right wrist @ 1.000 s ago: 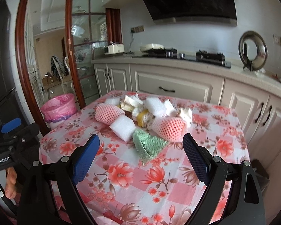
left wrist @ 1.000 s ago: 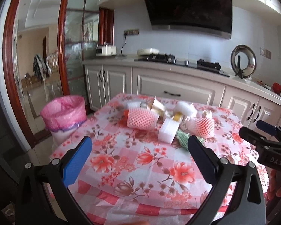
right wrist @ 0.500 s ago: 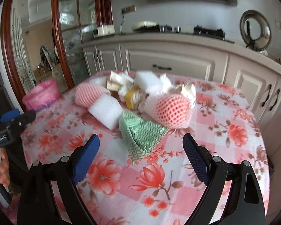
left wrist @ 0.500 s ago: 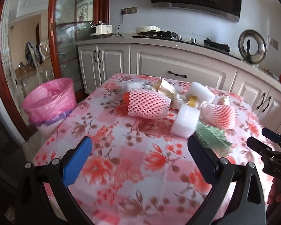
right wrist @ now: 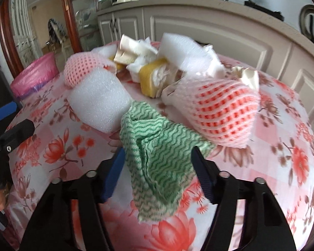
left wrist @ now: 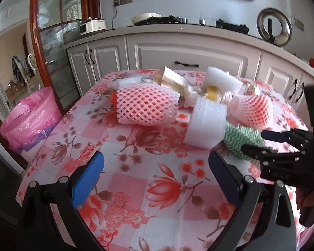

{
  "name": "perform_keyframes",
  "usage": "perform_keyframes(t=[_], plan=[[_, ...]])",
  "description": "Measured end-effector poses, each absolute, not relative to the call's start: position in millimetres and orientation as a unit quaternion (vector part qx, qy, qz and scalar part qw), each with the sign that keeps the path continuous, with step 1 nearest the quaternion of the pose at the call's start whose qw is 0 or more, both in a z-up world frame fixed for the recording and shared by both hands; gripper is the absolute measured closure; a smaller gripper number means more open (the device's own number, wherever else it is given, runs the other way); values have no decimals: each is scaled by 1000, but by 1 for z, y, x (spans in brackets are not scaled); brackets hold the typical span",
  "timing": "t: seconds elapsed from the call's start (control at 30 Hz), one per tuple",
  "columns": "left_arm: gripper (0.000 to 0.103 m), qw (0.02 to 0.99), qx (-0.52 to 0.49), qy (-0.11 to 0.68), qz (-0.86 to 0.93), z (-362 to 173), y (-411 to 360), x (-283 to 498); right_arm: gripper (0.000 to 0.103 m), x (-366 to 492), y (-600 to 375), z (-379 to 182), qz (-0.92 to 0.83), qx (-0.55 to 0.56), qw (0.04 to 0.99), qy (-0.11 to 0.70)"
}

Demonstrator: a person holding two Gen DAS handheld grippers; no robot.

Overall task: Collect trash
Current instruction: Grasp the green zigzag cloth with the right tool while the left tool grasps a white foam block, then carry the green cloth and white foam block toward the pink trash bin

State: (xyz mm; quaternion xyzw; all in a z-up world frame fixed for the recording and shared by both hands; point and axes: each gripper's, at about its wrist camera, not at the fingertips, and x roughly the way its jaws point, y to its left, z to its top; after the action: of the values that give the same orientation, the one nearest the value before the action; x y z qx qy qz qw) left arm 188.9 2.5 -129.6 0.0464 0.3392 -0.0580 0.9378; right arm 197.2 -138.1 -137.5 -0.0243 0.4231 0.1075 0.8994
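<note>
Right gripper [right wrist: 157,167] jaws closing around crumpled green wave-patterned cloth [right wrist: 157,156]; left gripper [left wrist: 155,173] jaws spread, empty. No trash yet binned.

Both views are bright with even daylight; shadows under the items on the surface [left wrist: 136,167] are soft. Fisheye distortion bends the cabinets [left wrist: 188,56] and leaves dark vignetting at the corners. The right wrist view shows motion blur, strongest on the green cloth [right wrist: 157,152] and foam. The left wrist view is sharper, slightly soft far off.
</note>
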Motion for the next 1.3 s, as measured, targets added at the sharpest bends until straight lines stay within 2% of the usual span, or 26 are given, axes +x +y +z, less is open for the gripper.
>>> perform_keyframes(t=[0.1, 0.2, 0.23, 0.27, 0.63, 0.73, 0.8, 0.83, 0.87, 0.93, 1.03, 1.1, 1.17, 1.2, 1.27, 1.3], plan=[[9, 933, 50, 350, -67, -136, -4, 196, 59, 202, -139, -144, 114, -29, 894, 432], [10, 928, 52, 359, -81, -141, -14, 204, 77, 201, -150, -148, 122, -5, 891, 438], [10, 928, 55, 360, -84, -141, -18, 205, 87, 199, -155, -148, 126, 6, 890, 439], [10, 927, 60, 360, -89, -142, -25, 208, 89, 196, -159, -147, 128, 15, 890, 437], [11, 926, 89, 351, -105, -147, -79, 252, 91, 156, -205, -121, 111, 56, 911, 394], [19, 926, 87, 354, -101, -150, -83, 267, 91, 149, -215, -119, 106, 64, 912, 391], [32, 924, 85, 359, -97, -154, -83, 277, 91, 147, -219, -120, 102, 67, 912, 391], [41, 922, 84, 364, -99, -156, -83, 281, 91, 145, -221, -120, 101, 69, 913, 390], [45, 921, 83, 367, -101, -157, -82, 283, 91, 144, -221, -120, 100, 70, 913, 390], [46, 922, 76, 365, -103, -156, -78, 282, 91, 143, -219, -120, 105, 67, 911, 392], [48, 929, 77, 348, -97, -151, -74, 270, 89, 142, -212, -118, 109, 53, 912, 392], [48, 934, 81, 335, -94, -143, -69, 258, 76, 144, -208, -117, 118, 59, 908, 397], [48, 938, 85, 324, -90, -137, -64, 246, 25, 145, -204, -116, 118, 59, 910, 393], [48, 939, 88, 321, -87, -134, -61, 239, 24, 145, -201, -114, 118, 54, 914, 383], [48, 940, 89, 318, -81, -129, -55, 228, 35, 147, -191, -111, 127, 34, 917, 377], [48, 941, 86, 318, -78, -127, -51, 223, 36, 150, -187, -112, 126, 24, 916, 379]])
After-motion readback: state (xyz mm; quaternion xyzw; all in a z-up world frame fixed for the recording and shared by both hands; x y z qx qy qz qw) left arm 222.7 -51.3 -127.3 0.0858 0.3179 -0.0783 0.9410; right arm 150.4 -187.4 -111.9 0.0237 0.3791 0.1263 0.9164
